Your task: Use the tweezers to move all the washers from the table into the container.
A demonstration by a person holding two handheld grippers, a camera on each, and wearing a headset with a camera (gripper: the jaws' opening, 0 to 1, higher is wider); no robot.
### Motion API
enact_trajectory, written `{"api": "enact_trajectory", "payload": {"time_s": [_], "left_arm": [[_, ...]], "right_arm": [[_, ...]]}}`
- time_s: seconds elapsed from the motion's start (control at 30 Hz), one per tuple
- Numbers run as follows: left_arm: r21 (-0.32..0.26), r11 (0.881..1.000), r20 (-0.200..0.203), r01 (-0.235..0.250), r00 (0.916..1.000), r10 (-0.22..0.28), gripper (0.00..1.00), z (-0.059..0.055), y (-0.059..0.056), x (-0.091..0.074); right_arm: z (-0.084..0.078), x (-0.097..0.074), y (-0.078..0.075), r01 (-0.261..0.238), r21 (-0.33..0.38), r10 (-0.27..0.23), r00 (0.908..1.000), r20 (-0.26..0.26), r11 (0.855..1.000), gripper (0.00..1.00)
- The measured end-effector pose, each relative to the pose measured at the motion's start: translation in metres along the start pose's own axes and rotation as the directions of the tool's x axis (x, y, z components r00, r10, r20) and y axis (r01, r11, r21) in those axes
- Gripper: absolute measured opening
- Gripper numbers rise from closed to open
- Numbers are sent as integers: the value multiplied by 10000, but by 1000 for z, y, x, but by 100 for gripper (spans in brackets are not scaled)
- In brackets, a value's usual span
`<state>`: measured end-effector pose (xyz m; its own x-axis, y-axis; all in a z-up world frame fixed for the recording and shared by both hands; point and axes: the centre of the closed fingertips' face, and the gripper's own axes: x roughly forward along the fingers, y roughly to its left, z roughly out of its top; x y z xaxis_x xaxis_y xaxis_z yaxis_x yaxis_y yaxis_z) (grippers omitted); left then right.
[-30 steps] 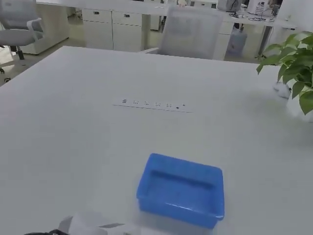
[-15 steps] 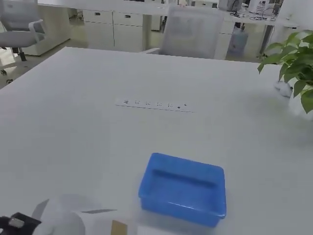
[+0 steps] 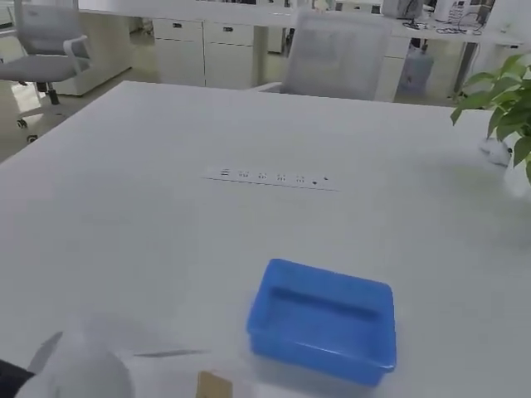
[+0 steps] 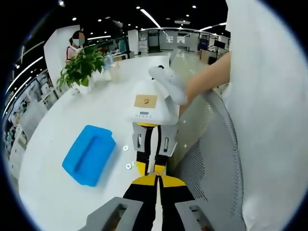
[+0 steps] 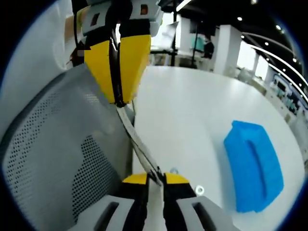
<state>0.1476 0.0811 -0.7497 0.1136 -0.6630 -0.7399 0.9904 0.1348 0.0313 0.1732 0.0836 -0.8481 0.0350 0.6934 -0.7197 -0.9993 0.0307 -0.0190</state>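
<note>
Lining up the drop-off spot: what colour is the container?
Blue. The container shows best in the head view.

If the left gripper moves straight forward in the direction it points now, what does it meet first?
The right gripper. It faces the left gripper jaws toward jaws, and the tweezers run between them. The fisheye view makes depth hard to read, so how near they are is uncertain.
</note>
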Motion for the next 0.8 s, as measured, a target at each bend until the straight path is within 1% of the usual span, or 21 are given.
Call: {"api": "enact_trajectory", "payload": {"time_s": [0.1,0.17,0.33,0.43,0.57,0.67,0.7,0.73,0.8], "left_arm": [[-114,9999,34,-37,10000,38,0,0,-2,1],[-94,9999,-22,-114,9999,114,0,-1,-1,0],[53,9995,-43,-313,9995,313,0,2,5,-2],[123,9988,15,-467,9989,467,0,6,13,-4],[194,9975,5,-686,9976,686,0,7,25,-6],[211,9958,-138,-891,9959,894,0,4,37,-4],[188,9957,-213,-904,9956,908,0,2,40,-4],[86,9958,-51,-906,9959,907,0,4,44,-4],[-51,9961,15,-882,9961,882,0,4,48,-4]], "right_arm": [[2,1,-1,154,65,-154,9998,146,9999,8],[2,2,-1,223,65,-225,9996,193,9997,8],[6,3,-5,396,281,-407,9984,398,9988,8],[11,3,-10,494,367,-513,9973,529,9981,8],[15,5,-17,609,535,-644,9957,670,9967,8],[15,8,-18,506,903,-576,9954,768,9946,7],[13,10,-18,394,1103,-477,9961,738,9931,7],[13,10,-21,495,1132,-585,9953,775,9923,6],[15,10,-23,484,1301,-597,9946,844,9903,6]]}}
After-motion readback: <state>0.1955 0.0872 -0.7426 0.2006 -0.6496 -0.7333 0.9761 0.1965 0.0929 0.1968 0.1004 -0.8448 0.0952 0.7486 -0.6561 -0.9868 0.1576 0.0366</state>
